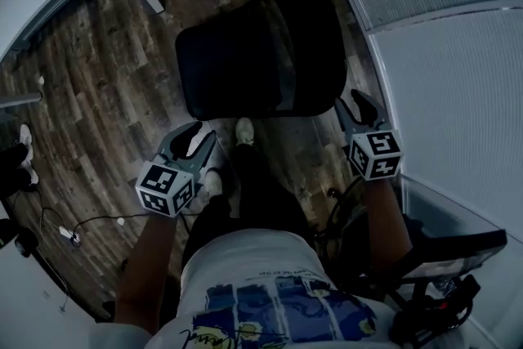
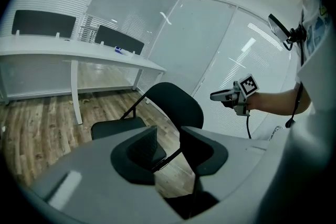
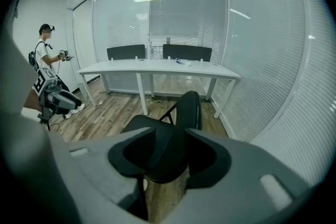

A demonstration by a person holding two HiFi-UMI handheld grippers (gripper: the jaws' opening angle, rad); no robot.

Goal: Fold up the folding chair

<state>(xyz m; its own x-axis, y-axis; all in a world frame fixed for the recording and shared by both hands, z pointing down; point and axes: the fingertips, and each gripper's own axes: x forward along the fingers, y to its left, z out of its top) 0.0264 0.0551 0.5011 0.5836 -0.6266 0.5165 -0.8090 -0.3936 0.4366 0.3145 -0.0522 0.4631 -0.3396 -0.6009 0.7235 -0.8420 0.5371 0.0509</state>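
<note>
Counting one folding chair (image 1: pixel 261 53), standing unfolded on the wood floor (image 1: pixel 98 78) between two grippers. The left gripper (image 1: pixel 196 136) and right gripper (image 1: pixel 359 104) both have jaws parted and hold nothing. The chair's seat faces head-view left, its backrest upright toward the glass wall (image 1: pixel 458 78). Both gripper views add one white table (image 3: pixel 157 66) backed by two dark chairs (image 3: pixel 126 52), which the head view misses.

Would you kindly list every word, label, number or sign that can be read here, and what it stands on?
No text here is readable.
Shirt: lettering beside the printed graphic, too blurred to read.
Left marker cube and right marker cube: black-and-white square patterns only, no letters or numbers.
</note>
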